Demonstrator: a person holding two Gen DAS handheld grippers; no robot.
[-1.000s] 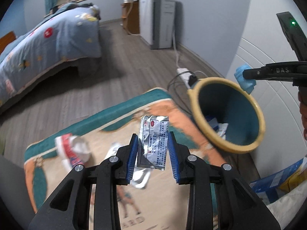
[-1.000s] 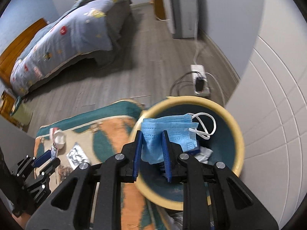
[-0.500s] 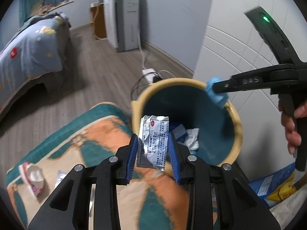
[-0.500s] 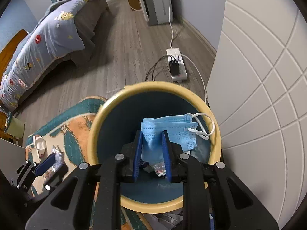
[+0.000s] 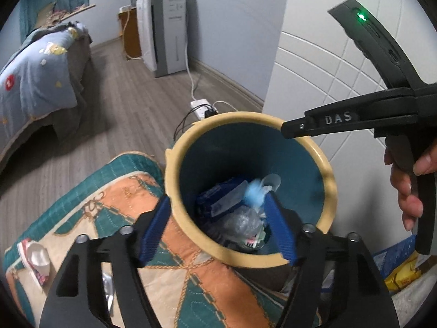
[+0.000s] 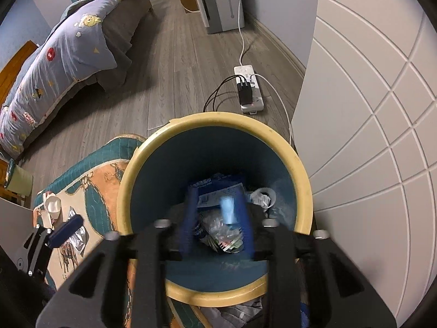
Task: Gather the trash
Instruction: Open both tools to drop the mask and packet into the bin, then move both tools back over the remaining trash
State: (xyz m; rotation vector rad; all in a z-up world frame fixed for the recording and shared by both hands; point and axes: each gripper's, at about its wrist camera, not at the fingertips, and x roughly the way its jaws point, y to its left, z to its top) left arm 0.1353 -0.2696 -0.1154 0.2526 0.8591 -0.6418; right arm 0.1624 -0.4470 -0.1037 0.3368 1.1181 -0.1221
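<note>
A blue trash bin with a yellow rim (image 5: 325, 169) (image 6: 300, 169) stands at the rug's edge by a white panelled door. Both grippers hover over its mouth. My left gripper (image 5: 218, 229) is open and empty. My right gripper (image 6: 218, 218) is open and empty; it also shows from the side in the left wrist view (image 5: 297, 131). A blue face mask (image 5: 254, 194) (image 6: 228, 210), blurred, is dropping inside the bin. A silver foil packet (image 5: 241, 222) (image 6: 218, 225) lies on the trash in the bin. A crumpled paper cup (image 5: 37, 259) (image 6: 52, 206) and a foil wrapper (image 6: 77, 232) lie on the rug.
The patterned rug (image 5: 114, 199) covers the floor to the left of the bin. A power strip with cables (image 6: 248, 90) lies on the wood floor behind the bin. A bed (image 6: 62, 54) stands far left, and a white appliance (image 5: 161, 32) stands by the back wall.
Both grippers opened over the bin. The left one let go of the foil packet and the right one let go of the face mask; both dropped into the bin.
</note>
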